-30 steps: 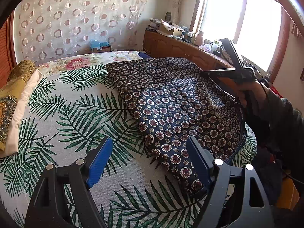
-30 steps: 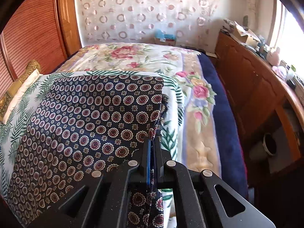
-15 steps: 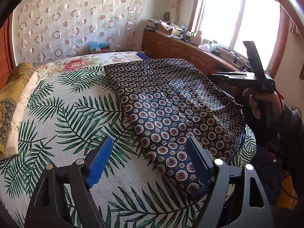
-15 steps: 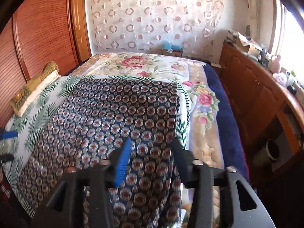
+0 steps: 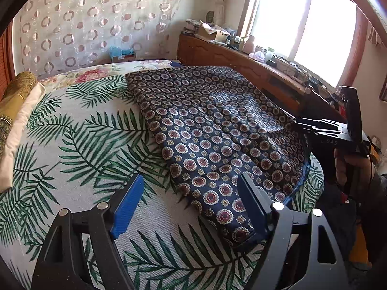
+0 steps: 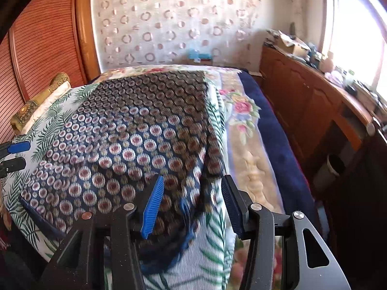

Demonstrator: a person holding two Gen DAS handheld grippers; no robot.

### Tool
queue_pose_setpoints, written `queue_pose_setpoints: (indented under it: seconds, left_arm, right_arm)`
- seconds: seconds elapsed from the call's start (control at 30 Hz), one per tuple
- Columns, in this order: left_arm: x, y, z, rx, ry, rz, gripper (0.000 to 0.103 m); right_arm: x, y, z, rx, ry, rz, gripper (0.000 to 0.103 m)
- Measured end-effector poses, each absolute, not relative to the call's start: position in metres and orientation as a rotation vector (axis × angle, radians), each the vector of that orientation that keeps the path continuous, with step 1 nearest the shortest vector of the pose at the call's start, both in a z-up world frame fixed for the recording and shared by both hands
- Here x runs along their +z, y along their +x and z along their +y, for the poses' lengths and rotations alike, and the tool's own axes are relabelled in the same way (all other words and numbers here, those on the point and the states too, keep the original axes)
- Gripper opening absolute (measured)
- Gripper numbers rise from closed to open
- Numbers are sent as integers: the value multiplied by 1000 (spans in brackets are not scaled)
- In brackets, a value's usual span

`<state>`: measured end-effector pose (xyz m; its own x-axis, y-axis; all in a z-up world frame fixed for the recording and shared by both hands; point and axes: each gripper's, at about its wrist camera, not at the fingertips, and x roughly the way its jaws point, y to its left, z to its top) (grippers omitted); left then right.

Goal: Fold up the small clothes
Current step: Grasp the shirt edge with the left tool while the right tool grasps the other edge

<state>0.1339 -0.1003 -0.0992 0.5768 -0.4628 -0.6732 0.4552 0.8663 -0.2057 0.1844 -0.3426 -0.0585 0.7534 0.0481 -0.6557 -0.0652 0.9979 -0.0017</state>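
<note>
Right tool (image 6: pixel 191 207) now spread, off patterned garment (image 6: pixel 125 135)

We can make out only one bit of lettering: faint raised characters on the side of the black right gripper (image 5: pixel 335 142), seen from the left wrist camera, which look like "DAS", though we cannot read them with certainty. We find nothing else legible.
</note>
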Motion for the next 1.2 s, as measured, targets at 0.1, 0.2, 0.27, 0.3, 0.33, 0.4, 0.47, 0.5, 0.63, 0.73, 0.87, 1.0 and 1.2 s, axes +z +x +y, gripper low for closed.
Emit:
queue_pose_setpoints:
  seconds: [0.1,0.2,0.27,0.3,0.33,0.4,0.47,0.5,0.63,0.73,0.87,1.0,1.2]
  left_arm:
    - [-102,130,-101,-559,-19,807,70]
    - [-104,127,-100,-574,-32,832,59]
    - [-107,124,-100,-581,-37,848,56]
    - [-108,122,-101,-583,-33,857,55]
    - [-110,121,-101,-585,-28,864,55]
    - [-113,118,-102,-586,-27,875,55]
    - [-117,116,-103,-593,-33,890,55]
    - [-119,115,-103,-601,-41,901,52]
    - [-122,113,-105,-629,-74,932,43]
    - [-124,110,-108,-625,-57,933,42]
    - [-124,109,-110,-613,-51,933,42]
    - [-126,109,-115,-650,-49,942,16]
    - [-119,109,-115,-663,-55,914,6]
  right_arm:
    - [-65,173,-341,61,-10,735,51]
    - [-68,167,-337,63,-11,753,51]
    - [-68,167,-336,63,-16,758,51]
    - [-69,169,-336,61,-16,765,51]
    - [-71,169,-338,57,-14,772,51]
    - [-75,169,-337,53,-1,785,51]
    - [-75,168,-339,54,12,792,51]
    - [-76,170,-338,57,20,794,51]
    - [-76,165,-339,54,20,797,51]
    - [-76,162,-335,68,22,798,51]
    - [-77,159,-333,78,15,794,51]
    - [-79,158,-330,81,3,784,44]
    - [-78,157,-329,123,14,780,12]
